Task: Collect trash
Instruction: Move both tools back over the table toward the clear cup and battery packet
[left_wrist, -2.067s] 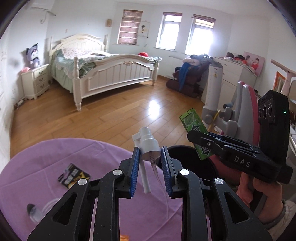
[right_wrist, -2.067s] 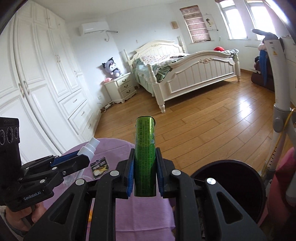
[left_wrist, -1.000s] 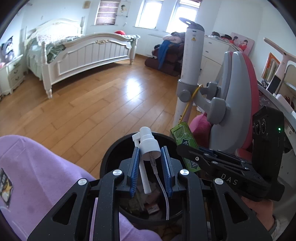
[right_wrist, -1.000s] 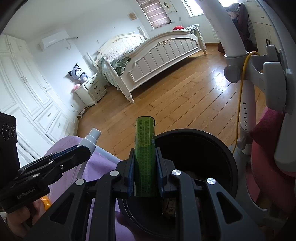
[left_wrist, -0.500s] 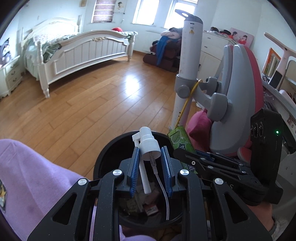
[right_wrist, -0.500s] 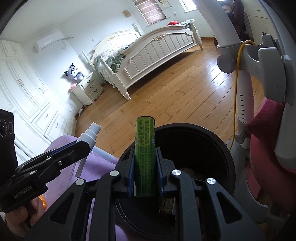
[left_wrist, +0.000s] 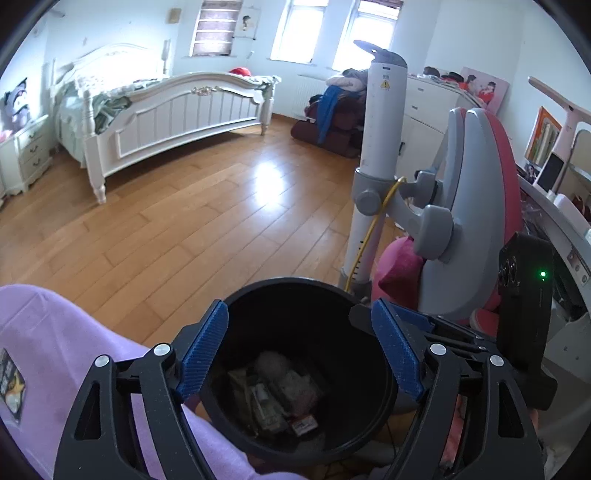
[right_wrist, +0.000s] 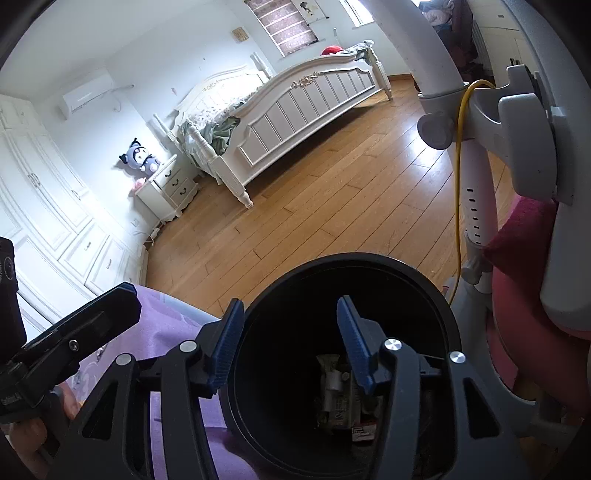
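Trash in bin below tools

A table under a purple cloth fills the view from 7 to 9 o'clock, with a dark printed wrapper lying flat on it at the far 9 o'clock edge. The wooden floor carries a black trash bin at 6 o'clock, against the table edge.
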